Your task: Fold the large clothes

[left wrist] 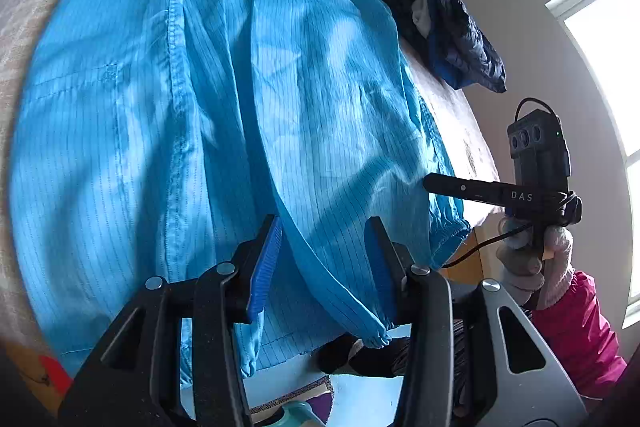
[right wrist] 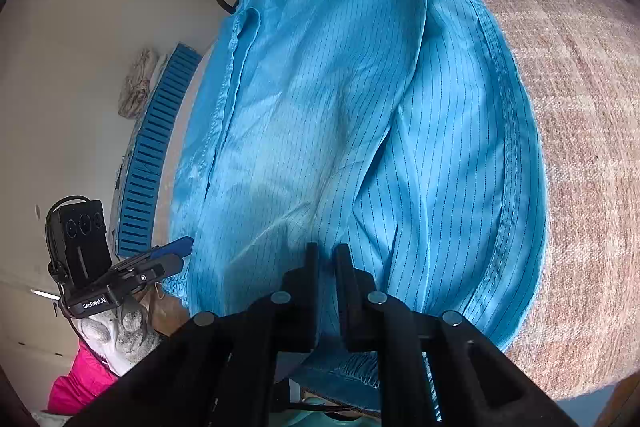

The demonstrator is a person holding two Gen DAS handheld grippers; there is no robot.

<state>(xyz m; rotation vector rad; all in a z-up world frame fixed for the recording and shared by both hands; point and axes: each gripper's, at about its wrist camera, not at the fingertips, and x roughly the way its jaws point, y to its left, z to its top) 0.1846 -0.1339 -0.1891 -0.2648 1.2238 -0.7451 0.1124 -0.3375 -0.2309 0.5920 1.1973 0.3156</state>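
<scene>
Garment: the bright blue pinstriped thin-fabric coat (left wrist: 208,115) lies spread front-up over the beige woven-covered table (right wrist: 580,147), flat so it can be folded.
Near sleeve: one elastic-cuffed blue sleeve (left wrist: 352,291) crosses the body toward 5 o'clock in the left wrist view, its cuff hanging past the table edge.
Left gripper: the black left gripper with blue ribbed pads (left wrist: 324,267) has its jaws apart, straddling that sleeve without pinching, likely lining up a grasp.
Right gripper: the black right gripper (right wrist: 327,267) is closed on the coat's near edge at 6 o'clock, probably anchoring the cloth.
Hand: a gloved hand (left wrist: 528,259) grips its handle.
</scene>
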